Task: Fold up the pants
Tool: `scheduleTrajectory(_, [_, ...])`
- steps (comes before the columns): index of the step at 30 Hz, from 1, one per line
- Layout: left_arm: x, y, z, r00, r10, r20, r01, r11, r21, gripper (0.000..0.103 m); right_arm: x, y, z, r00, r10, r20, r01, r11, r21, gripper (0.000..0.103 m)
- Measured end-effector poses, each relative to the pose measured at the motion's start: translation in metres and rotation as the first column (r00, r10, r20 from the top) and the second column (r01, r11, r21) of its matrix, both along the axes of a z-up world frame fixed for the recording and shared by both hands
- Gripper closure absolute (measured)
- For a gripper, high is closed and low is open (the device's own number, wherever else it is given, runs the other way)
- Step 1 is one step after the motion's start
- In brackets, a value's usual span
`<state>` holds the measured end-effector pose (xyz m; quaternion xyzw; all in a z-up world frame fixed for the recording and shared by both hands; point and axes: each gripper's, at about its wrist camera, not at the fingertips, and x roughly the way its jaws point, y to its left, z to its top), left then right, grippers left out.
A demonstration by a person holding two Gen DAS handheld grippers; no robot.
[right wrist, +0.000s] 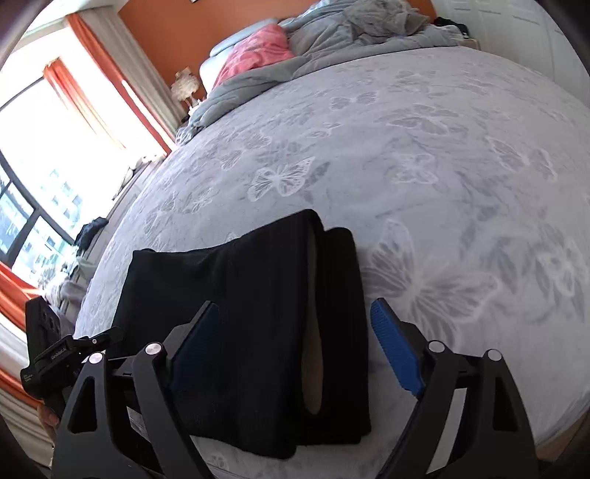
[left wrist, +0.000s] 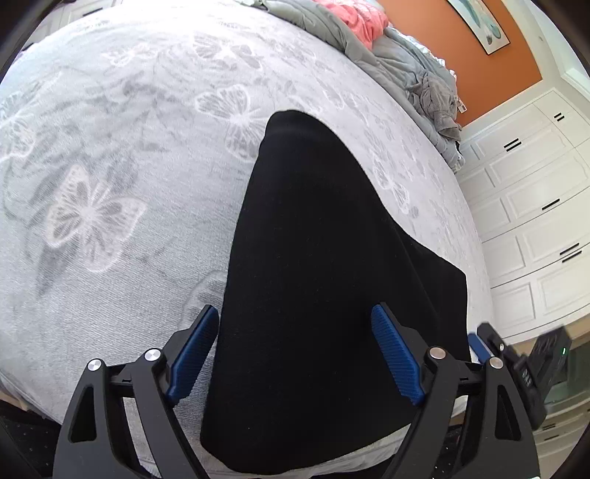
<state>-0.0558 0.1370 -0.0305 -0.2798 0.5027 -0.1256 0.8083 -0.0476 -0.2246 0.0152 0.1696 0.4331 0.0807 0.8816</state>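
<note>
While both jaws stand open and empty, the pants (left wrist: 317, 280) lie just ahead of you.
Their long axis runs near-to-far on the bed (left wrist: 110, 147); your left gripper (left wrist: 295, 353) straddles it, your right gripper (right wrist: 295, 346) the waist end.

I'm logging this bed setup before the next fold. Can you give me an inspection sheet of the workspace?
Surface: bed cover, grey butterfly print, lying flat.
Job's things: black pants, folded, flat at the near edge.
Clutter: grey duvet and pink blanket bunched at the far end.
Grippers: left gripper and right gripper open over the pants, blue fingers apart, gripping nothing.
Cables: nothing seen.
Surroundings: orange wall, white cabinets, bright window.
</note>
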Motion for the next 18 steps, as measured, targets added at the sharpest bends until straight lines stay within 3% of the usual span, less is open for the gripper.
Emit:
scheduleTrajectory(3, [-0.004,0.0,0.004,1.0,0.004,0.025,-0.004,1.0,0.006,0.017,0.04,0.006,-0.007,0.998,0.042,-0.046,-0.044,0.999,-0.033,0.023])
scheduleTrajectory(4, [-0.004,0.0,0.004,1.0,-0.002,0.031,0.001,1.0,0.012,0.017,0.053,0.008,-0.01,0.997,0.057,-0.056,-0.058,0.998,-0.017,0.035])
scheduleTrajectory(5, [-0.004,0.0,0.004,0.999,-0.006,0.034,0.005,1.0,0.021,0.017,0.062,0.007,-0.015,0.995,0.069,-0.07,-0.07,0.998,-0.004,0.06])
scheduleTrajectory(6, [-0.005,-0.001,0.004,0.999,-0.011,0.034,0.009,0.999,0.04,0.017,0.074,0.011,-0.018,0.992,0.08,-0.098,-0.082,0.996,-0.019,0.074])
scheduleTrajectory(7, [-0.005,-0.004,0.004,0.999,-0.016,0.033,0.014,0.998,0.059,0.017,0.077,0.014,-0.014,0.991,0.09,-0.097,-0.095,0.994,-0.049,0.094])
scheduleTrajectory(8, [-0.005,-0.006,0.005,0.999,-0.021,0.036,0.018,0.997,0.076,0.017,0.077,0.018,-0.003,0.991,0.118,-0.069,-0.121,0.992,-0.045,0.099])
scheduleTrajectory(10, [-0.005,-0.008,0.006,0.998,-0.035,0.045,0.03,0.995,0.099,0.017,0.062,0.023,0.038,0.991,0.131,0.035,-0.129,0.991,-0.044,0.099])
scheduleTrajectory(12, [-0.003,-0.01,0.005,0.997,-0.052,0.05,0.046,0.993,0.11,0.016,0.054,0.028,0.054,0.985,0.122,0.118,-0.101,0.98,-0.174,0.096])
scheduleTrajectory(13, [0.0,-0.012,0.003,0.997,-0.061,0.046,0.056,0.992,0.115,0.015,0.059,0.027,0.04,0.992,0.103,0.074,-0.083,0.968,-0.238,0.093])
scheduleTrajectory(14, [0.004,-0.014,0.002,0.997,-0.068,0.039,0.063,0.992,0.112,0.015,0.07,0.024,0.013,0.997,0.076,-0.033,-0.082,0.958,-0.276,0.09])
scheduleTrajectory(15, [0.006,-0.016,0.0,0.997,-0.075,0.031,0.071,0.991,0.113,0.015,0.074,0.016,-0.007,0.994,0.034,-0.105,-0.062,0.959,-0.276,0.082])
scheduleTrajectory(16, [0.008,-0.016,-0.001,0.996,-0.082,0.023,0.078,0.99,0.12,0.015,0.067,0.009,-0.017,0.993,0.005,-0.119,-0.033,0.972,-0.234,0.078])
scheduleTrajectory(18, [0.009,-0.017,-0.003,0.996,-0.084,0.02,0.08,0.986,0.146,0.015,0.045,0.003,-0.007,0.997,-0.023,-0.077,0.011,0.987,-0.162,0.07])
